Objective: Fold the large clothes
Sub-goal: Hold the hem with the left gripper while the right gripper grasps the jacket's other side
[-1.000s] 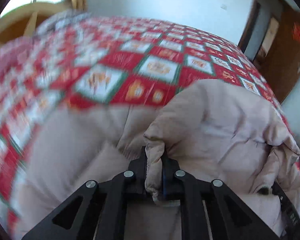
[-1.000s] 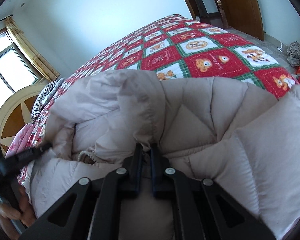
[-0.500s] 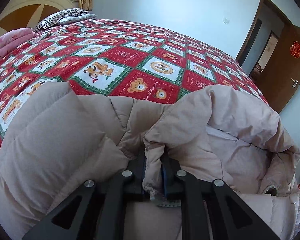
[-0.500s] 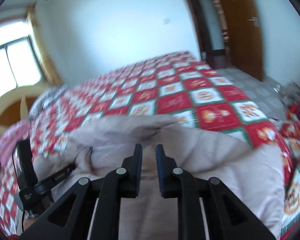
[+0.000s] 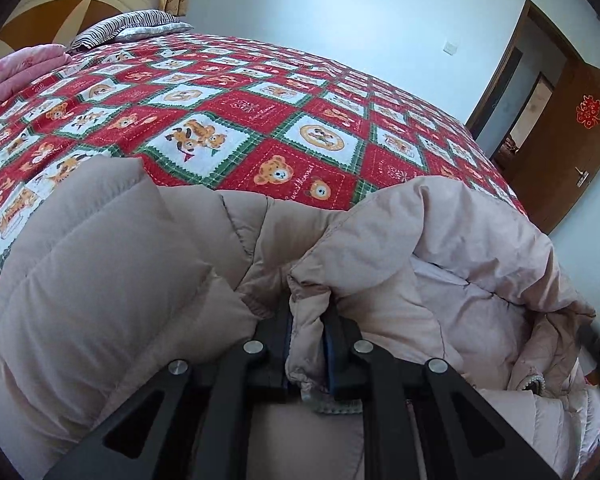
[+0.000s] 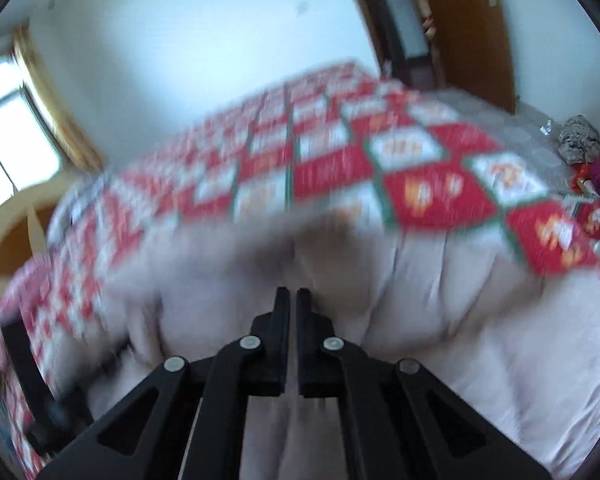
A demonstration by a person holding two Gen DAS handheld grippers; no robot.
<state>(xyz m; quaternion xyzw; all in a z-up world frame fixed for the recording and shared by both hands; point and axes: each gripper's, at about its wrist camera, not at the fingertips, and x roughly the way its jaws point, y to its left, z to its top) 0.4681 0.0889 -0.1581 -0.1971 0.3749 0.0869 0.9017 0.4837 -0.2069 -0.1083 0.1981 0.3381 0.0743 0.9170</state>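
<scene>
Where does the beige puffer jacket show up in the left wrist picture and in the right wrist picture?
Left wrist: the puffer jacket fills the lower half, its hem clamped in the left gripper.
Right wrist: blurred, it spreads across the lower half, past the empty right gripper.
Shared landmark: the red checked bedspread behind it.

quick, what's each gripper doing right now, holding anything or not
Left gripper: shut on a folded edge of the beige puffer coat.
Right gripper: nearly shut, nothing between its fingers, above the coat; that view is blurred.
</scene>
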